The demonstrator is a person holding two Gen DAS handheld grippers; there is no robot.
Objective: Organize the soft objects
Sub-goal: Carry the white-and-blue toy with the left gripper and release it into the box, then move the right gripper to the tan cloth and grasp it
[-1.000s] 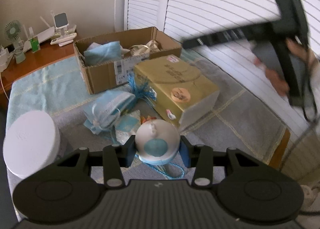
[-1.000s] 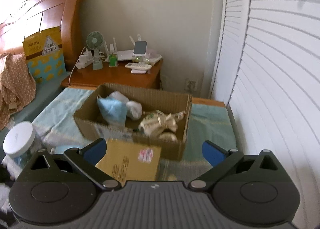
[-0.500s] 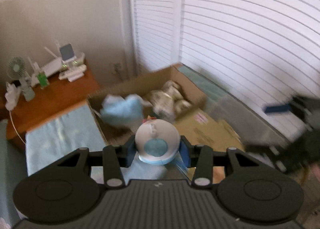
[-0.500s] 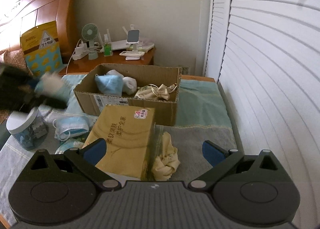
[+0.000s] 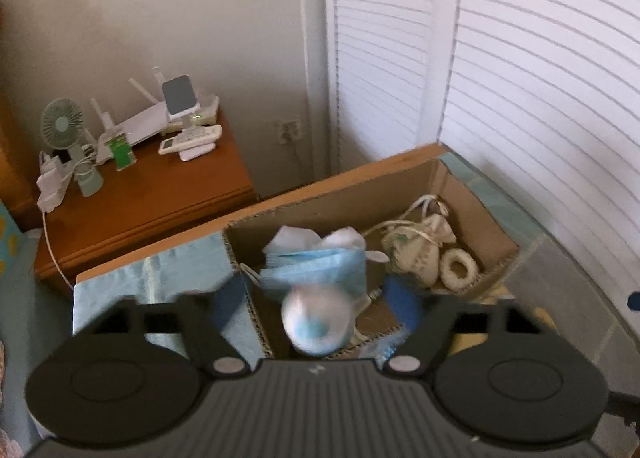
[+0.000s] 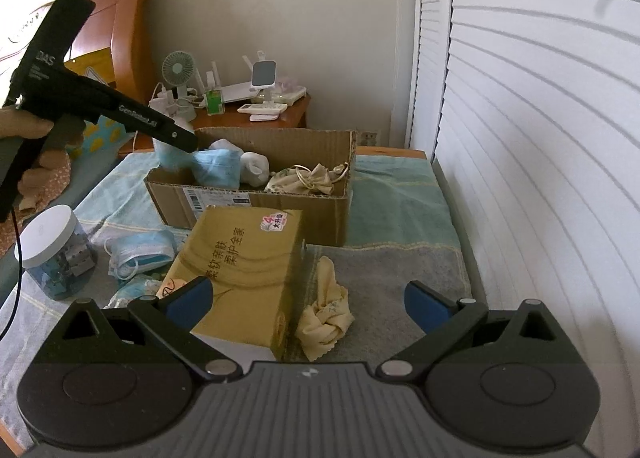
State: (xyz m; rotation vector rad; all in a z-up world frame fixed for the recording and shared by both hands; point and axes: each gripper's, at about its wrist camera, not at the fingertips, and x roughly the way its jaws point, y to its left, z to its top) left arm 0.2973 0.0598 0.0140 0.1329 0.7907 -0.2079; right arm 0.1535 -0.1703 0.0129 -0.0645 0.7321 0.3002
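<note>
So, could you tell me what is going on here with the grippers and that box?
A person is sorting soft items into the open cardboard box. The left gripper is over the box; its jaws have just been opening, and the blurred round white-and-blue soft ball sits between them, no longer pressed. The right gripper hangs open above the crumpled pale-yellow cloth, beside the tan tissue carton.

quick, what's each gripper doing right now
Left gripper: fingers have just been opening, no longer pressing the white and blue ball between them, over the box.
Right gripper: open, holding nothing.
</note>
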